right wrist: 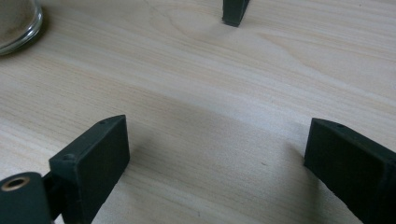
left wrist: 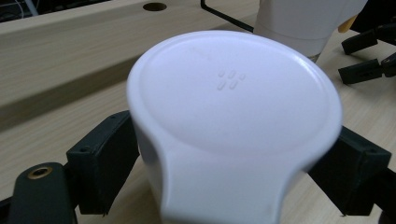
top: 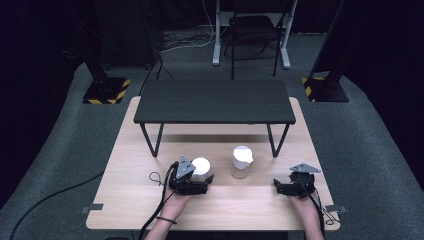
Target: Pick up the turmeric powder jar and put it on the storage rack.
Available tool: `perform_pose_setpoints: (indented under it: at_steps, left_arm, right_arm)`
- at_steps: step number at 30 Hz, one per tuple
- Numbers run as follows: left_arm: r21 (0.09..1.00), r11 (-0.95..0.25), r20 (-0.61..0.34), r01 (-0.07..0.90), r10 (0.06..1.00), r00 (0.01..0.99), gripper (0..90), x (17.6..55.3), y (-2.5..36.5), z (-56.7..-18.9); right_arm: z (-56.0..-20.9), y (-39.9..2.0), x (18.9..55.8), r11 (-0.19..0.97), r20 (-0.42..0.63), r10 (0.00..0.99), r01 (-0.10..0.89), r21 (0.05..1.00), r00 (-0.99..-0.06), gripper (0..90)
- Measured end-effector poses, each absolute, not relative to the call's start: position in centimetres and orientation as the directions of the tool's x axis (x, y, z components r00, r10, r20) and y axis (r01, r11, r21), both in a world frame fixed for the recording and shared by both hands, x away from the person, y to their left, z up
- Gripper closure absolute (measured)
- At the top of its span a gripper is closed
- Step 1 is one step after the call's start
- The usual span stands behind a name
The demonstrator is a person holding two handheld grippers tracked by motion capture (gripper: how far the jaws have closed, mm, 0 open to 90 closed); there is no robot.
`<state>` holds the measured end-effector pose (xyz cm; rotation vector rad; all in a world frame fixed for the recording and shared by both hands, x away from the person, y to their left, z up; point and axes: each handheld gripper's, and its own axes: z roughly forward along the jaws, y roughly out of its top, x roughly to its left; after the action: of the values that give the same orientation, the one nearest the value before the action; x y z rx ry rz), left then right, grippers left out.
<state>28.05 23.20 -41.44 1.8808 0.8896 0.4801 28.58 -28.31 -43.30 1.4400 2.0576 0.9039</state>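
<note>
A white-lidded jar (top: pixel 201 166) stands on the wooden table (top: pixel 150 200), left of centre. My left gripper (top: pixel 202 177) is shut on it, one black jaw pressed against each side below the lid (left wrist: pixel 233 93). A second jar (top: pixel 241 161), glass with a white flip-top lid, stands a short way to its right and appears beyond the held jar in the left gripper view (left wrist: pixel 299 18). My right gripper (top: pixel 279 187) rests low over the table at the right, open, with bare wood between its jaws (right wrist: pixel 217 154). That jar's glass base (right wrist: pixel 14 23) sits at the top left.
A low black shelf (top: pixel 215 101) on thin metal legs spans the table's far half; one leg foot (right wrist: pixel 233 11) stands ahead of my right gripper. Cables trail off the table's front left. A chair and stands occupy the floor beyond.
</note>
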Motion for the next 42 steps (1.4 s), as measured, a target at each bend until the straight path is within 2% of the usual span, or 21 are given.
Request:
perform_pose_setpoints:
  at_steps: [5, 10, 25, 42]
  left_arm:
    - [0.891, -0.264, -0.043, 0.370, 0.761, 0.648, 16.5, 28.3, 22.7, -41.7]
    - [0.899, -0.269, -0.019, 0.346, 0.764, 0.644, 29.3, 28.0, 22.4, -42.0]
    - [0.888, -0.273, -0.026, 0.371, 0.775, 0.632, 30.1, 28.3, 22.8, -41.1]
    - [0.904, -0.268, 0.002, 0.333, 0.782, 0.624, 30.1, 28.4, 24.9, -36.7]
  right_arm:
    - [-43.3, -28.3, 28.6, 0.233, -0.005, 0.940, 0.632, 0.739, -0.341, 6.0]
    - [-43.3, -28.3, 28.6, 0.233, -0.005, 0.940, 0.632, 0.739, -0.341, 5.9]
    - [-43.3, -28.3, 28.6, 0.234, -0.005, 0.940, 0.632, 0.739, -0.342, 5.9]
    - [-43.3, -28.3, 28.6, 0.235, -0.006, 0.939, 0.632, 0.738, -0.343, 5.8]
